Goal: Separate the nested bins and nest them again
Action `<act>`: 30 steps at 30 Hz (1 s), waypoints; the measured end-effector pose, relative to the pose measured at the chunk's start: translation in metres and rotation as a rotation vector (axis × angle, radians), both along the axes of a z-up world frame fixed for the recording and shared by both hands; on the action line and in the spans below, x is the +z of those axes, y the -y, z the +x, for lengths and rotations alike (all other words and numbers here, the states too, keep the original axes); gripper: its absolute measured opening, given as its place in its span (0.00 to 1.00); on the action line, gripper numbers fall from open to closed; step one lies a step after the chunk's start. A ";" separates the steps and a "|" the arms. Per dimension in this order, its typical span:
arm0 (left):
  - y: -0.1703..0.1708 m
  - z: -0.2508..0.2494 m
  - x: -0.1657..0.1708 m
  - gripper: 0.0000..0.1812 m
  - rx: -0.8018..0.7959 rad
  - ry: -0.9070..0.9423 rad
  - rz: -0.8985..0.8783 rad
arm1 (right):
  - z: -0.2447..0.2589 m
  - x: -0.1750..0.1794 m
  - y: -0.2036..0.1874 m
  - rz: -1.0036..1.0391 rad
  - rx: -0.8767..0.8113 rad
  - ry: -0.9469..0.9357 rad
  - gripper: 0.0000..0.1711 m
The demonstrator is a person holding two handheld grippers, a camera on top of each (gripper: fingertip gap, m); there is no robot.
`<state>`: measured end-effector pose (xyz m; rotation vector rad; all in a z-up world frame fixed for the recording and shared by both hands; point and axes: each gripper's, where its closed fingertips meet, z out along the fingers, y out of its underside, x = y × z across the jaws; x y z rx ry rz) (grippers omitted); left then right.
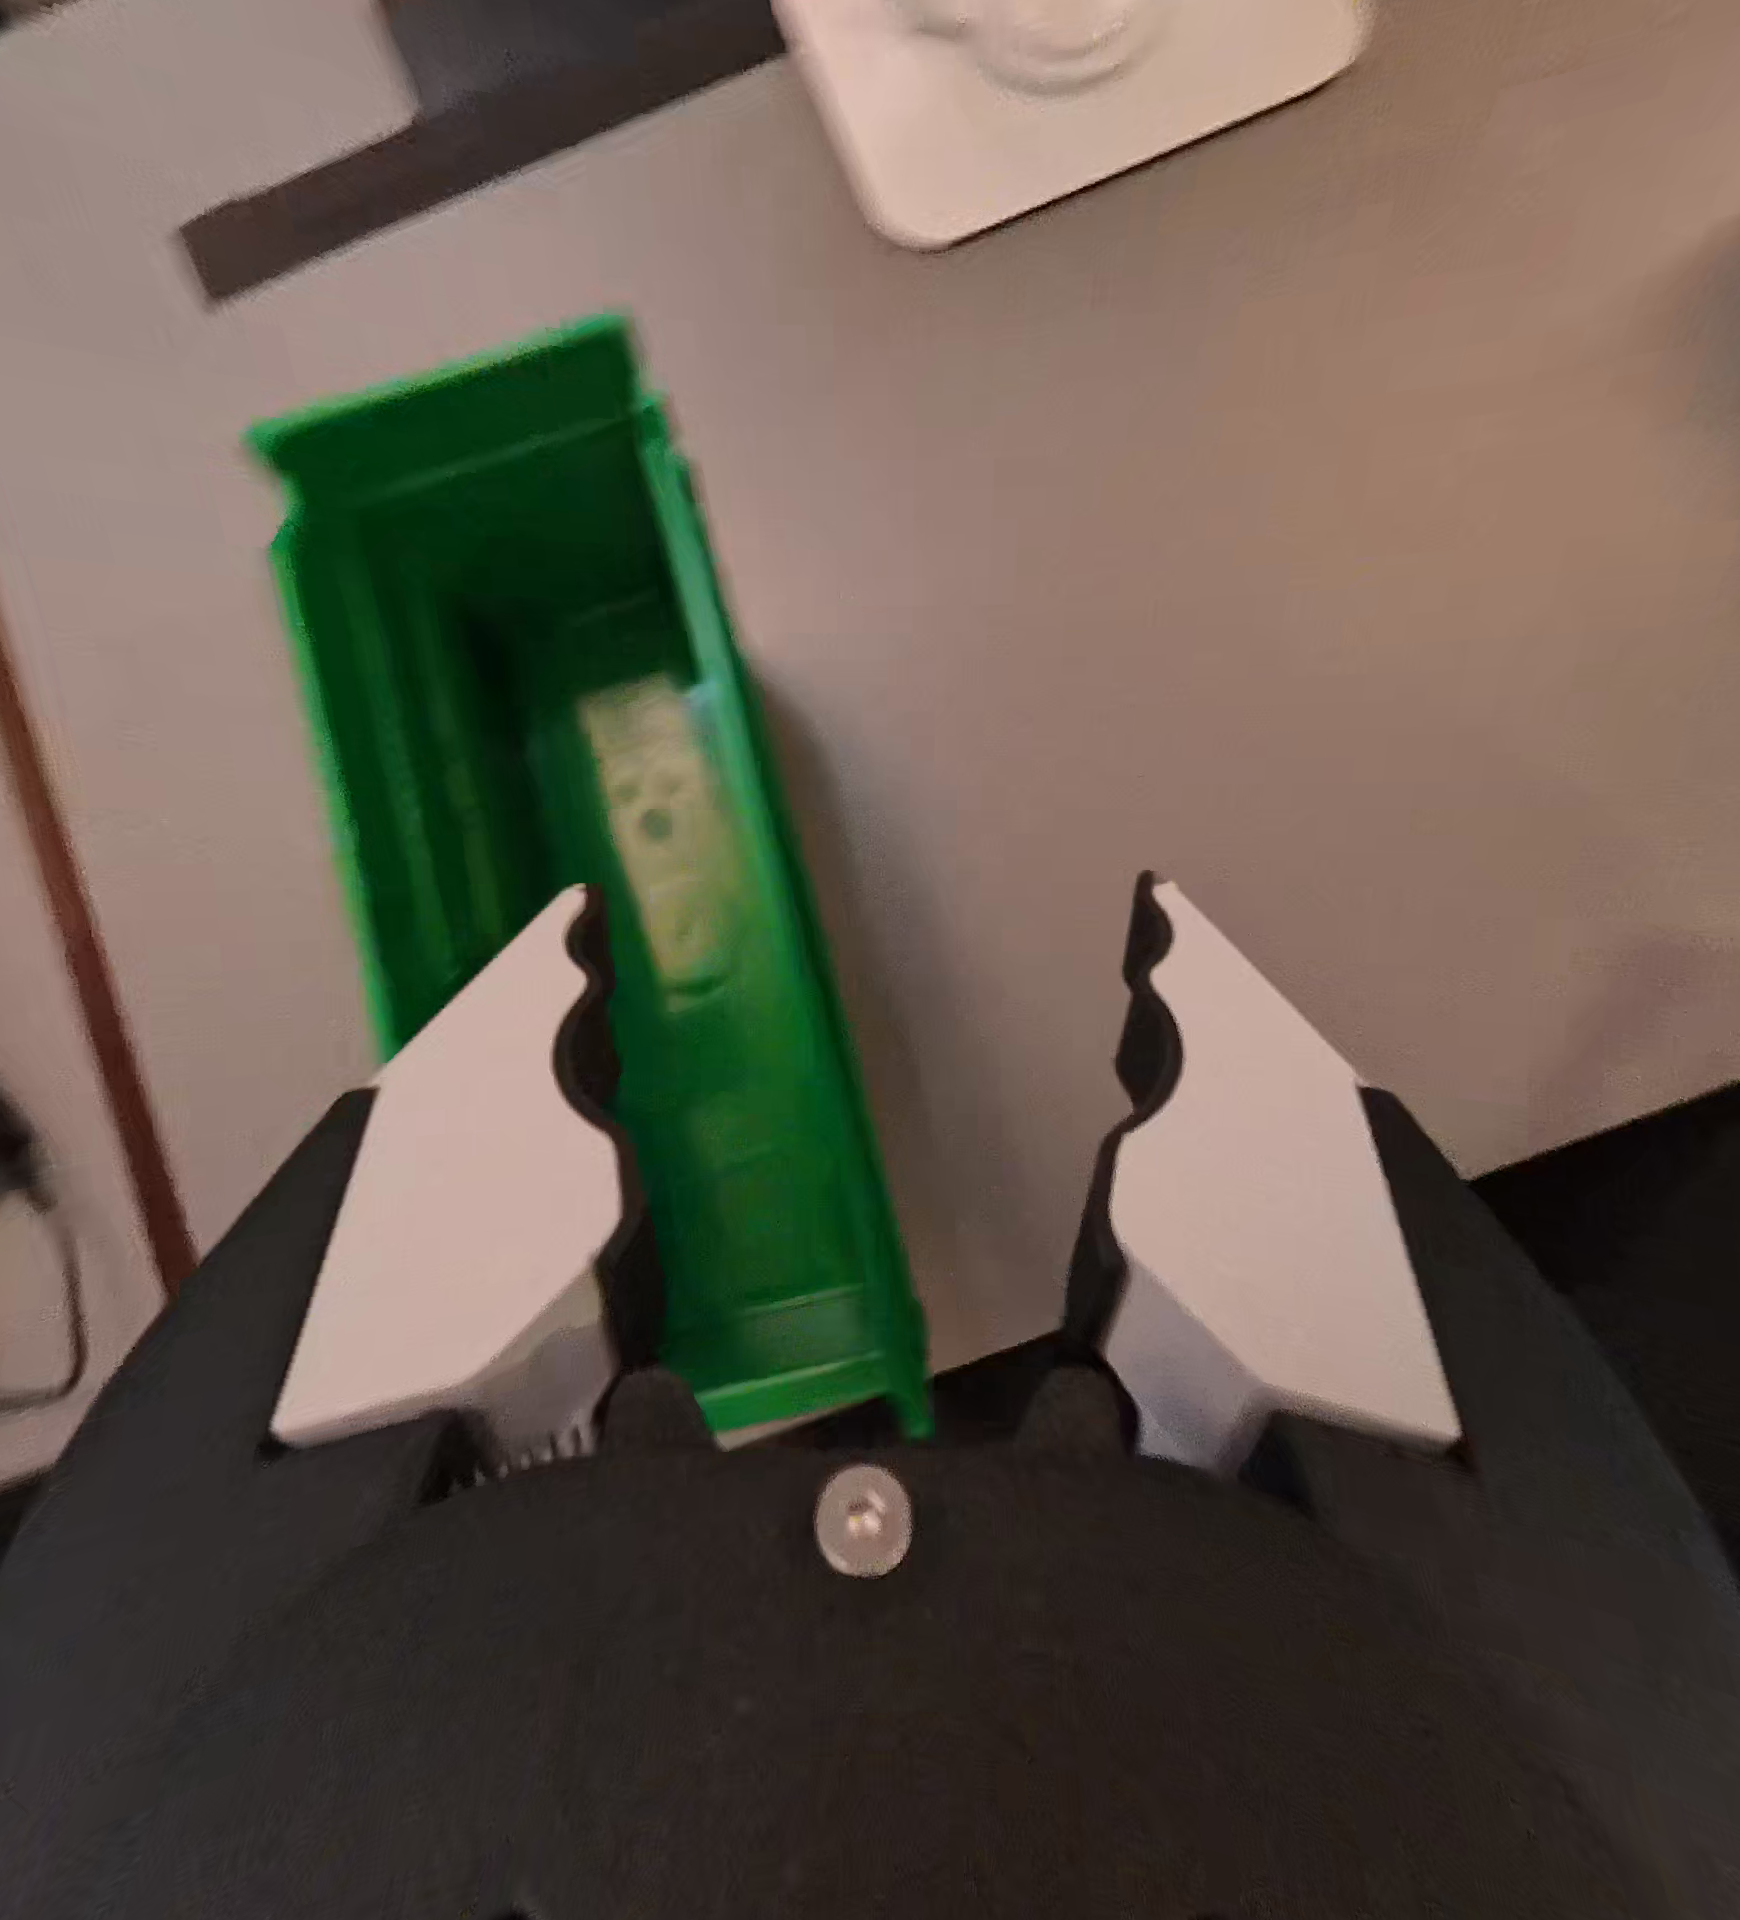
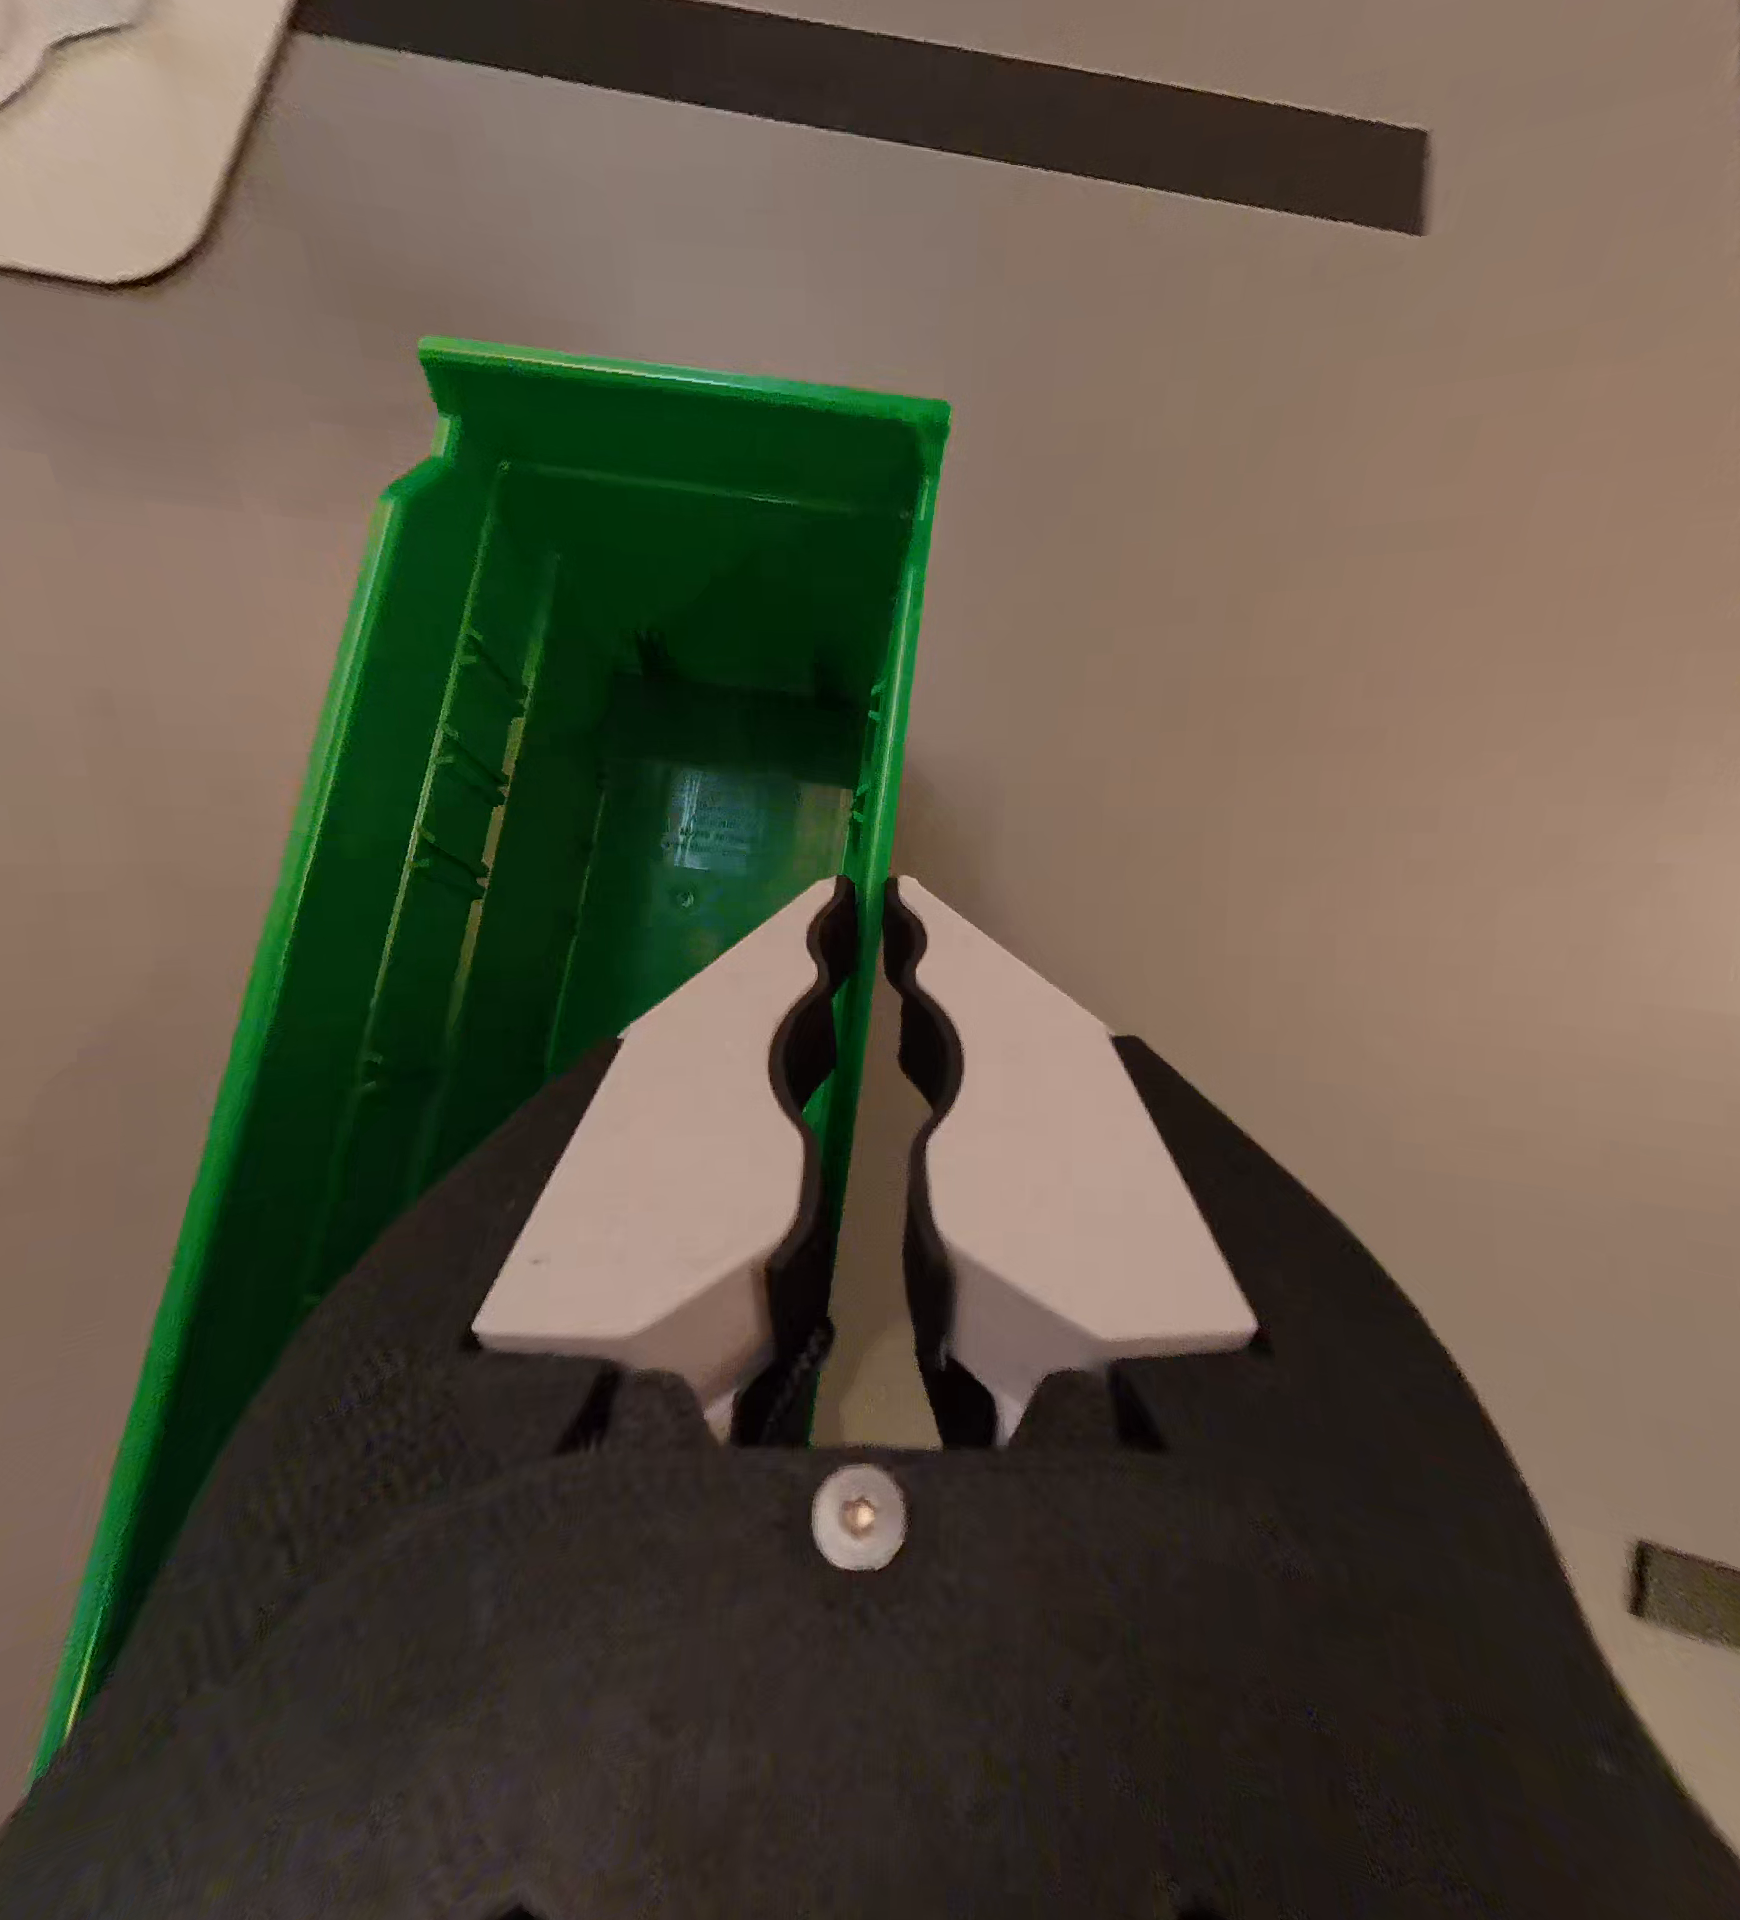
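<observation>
- In the left wrist view, the left hand-held gripper is hanging wide open above the counter, gripping nothing.
- A long green bin is lying on the counter, running from the 6 o'clock edge of the gap between the fingers up toward 11 o'clock; the picture is blurred here.
- The left finger is covering part of the bin's near left wall, while the right finger is sitting well apart from the bin, at 3 o'clock of it.
- A pale label is showing on the bin's floor.
- A white mat is lying at 12 o'clock and a dark strip at 10 o'clock.
- In the right wrist view, the right hand-held gripper is pinching the right side wall of a green bin, one finger inside and one outside.
- That bin is stretching from 7 o'clock up to 12 o'clock, its open top facing the camera.
- A dark strip is crossing the counter at 12 o'clock, with a white mat at 10 o'clock.
</observation>
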<state>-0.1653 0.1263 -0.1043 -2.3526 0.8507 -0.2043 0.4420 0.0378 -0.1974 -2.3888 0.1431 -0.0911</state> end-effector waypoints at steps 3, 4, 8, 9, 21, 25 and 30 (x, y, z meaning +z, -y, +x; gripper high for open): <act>-0.016 -0.041 -0.017 0.66 0.111 -0.003 -0.062 | 0.029 0.001 0.015 0.018 -0.089 -0.015 0.01; -0.019 -0.050 -0.024 0.72 0.133 -0.020 -0.085 | 0.036 0.001 0.020 0.025 -0.114 -0.021 0.01; -0.026 -0.055 -0.041 0.78 0.165 -0.020 -0.135 | 0.057 0.001 0.035 0.031 -0.176 -0.016 0.01; -0.028 -0.056 -0.046 0.79 0.170 -0.036 -0.146 | 0.058 0.001 0.036 0.038 -0.184 -0.034 0.01; -0.039 -0.061 -0.064 0.60 0.178 -0.029 -0.190 | 0.054 0.001 0.033 0.049 -0.158 -0.059 0.02; -0.041 -0.064 -0.063 0.57 0.191 -0.018 -0.170 | 0.053 0.001 0.030 0.046 -0.152 -0.059 0.02; -0.041 -0.067 -0.061 0.56 0.189 -0.005 -0.167 | 0.052 0.001 0.029 0.053 -0.152 -0.075 0.02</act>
